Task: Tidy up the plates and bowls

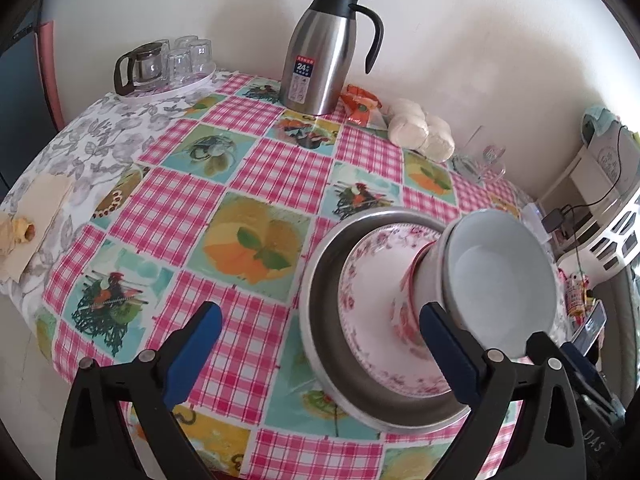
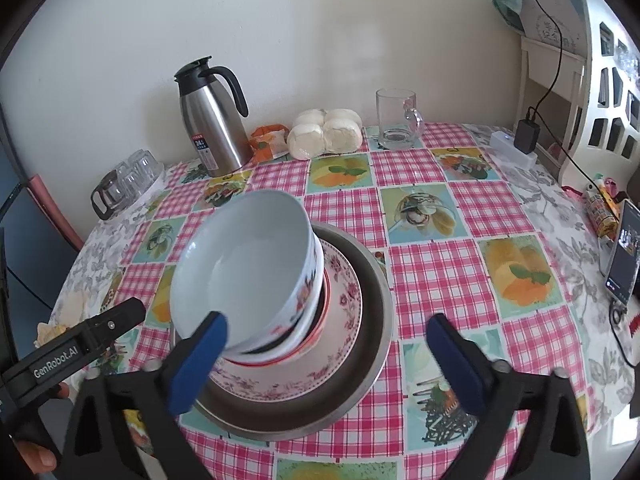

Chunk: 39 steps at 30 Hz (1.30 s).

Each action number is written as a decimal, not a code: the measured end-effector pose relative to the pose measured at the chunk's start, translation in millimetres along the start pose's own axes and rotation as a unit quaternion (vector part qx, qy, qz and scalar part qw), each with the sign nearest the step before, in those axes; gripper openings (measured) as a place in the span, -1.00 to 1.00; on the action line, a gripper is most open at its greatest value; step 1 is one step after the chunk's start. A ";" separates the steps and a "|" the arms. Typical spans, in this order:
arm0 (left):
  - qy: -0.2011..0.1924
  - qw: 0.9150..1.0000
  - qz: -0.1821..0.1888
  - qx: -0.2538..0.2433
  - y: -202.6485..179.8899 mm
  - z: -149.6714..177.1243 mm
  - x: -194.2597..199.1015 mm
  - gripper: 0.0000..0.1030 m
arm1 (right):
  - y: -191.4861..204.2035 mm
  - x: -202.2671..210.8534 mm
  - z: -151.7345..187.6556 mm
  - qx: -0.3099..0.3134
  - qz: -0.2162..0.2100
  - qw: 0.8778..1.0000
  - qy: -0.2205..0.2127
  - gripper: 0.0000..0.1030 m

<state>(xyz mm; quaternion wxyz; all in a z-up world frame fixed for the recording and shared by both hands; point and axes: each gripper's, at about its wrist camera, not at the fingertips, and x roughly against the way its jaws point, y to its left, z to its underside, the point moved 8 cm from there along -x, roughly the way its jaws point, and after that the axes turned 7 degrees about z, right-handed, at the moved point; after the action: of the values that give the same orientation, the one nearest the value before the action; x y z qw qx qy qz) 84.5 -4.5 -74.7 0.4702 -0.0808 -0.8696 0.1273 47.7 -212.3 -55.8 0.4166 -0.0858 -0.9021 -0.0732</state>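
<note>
Both tools are spread and grip nothing. The stack, bowls (image 2: 244,276) on a plate (image 2: 344,300) in a steel pan (image 2: 376,312), sits on the table (image 2: 440,280) between the right tool (image 2: 328,364) fingers and right of the left tool (image 1: 320,356).

Risk: the top bowl appears tilted; a nudge from a finger could tip it.

Only the right view shows the mug (image 2: 396,124); only the left shows the paper (image 1: 40,208).

Bowl stack (image 2: 248,276) blocks centre; cloth (image 2: 440,280) right of it free
</note>
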 end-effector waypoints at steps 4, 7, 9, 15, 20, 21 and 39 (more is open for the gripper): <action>0.009 1.000 -0.013 -0.007 4.3 10.9 -0.9 0.92 | 1.2 3.5 6.6 0.003 -0.005 1.000 -0.003 1.00; 0.013 1.000 -0.023 -0.015 6.6 18.1 0.1 0.92 | 1.1 4.7 14.9 0.014 0.011 1.000 0.002 1.00; 0.011 1.000 -0.018 -0.019 6.2 22.4 1.9 0.92 | 0.3 5.2 19.5 0.017 0.011 1.000 0.005 1.00; 0.035 0.998 -0.050 -0.026 11.6 39.3 -0.8 0.92 | -4.4 -0.4 38.7 0.030 0.028 0.999 0.021 1.00; 0.059 0.994 -0.078 -0.042 13.4 52.8 -4.8 0.92 | -13.7 -12.0 51.8 0.029 0.039 0.998 0.040 1.00; 0.062 0.993 -0.085 -0.049 12.6 55.3 -5.5 0.92 | -14.6 -13.8 53.1 0.032 0.041 0.998 0.042 1.00; 0.117 0.986 -0.102 -0.060 14.4 78.6 -22.1 0.92 | -26.0 -30.4 75.7 0.043 0.056 0.995 0.076 1.00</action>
<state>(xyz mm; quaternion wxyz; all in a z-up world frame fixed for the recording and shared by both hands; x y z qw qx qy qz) 30.9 -7.9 -137.9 0.5732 -0.0337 -0.8186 0.0156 5.5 -225.1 -129.3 0.4910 -0.1129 -0.8637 -0.0173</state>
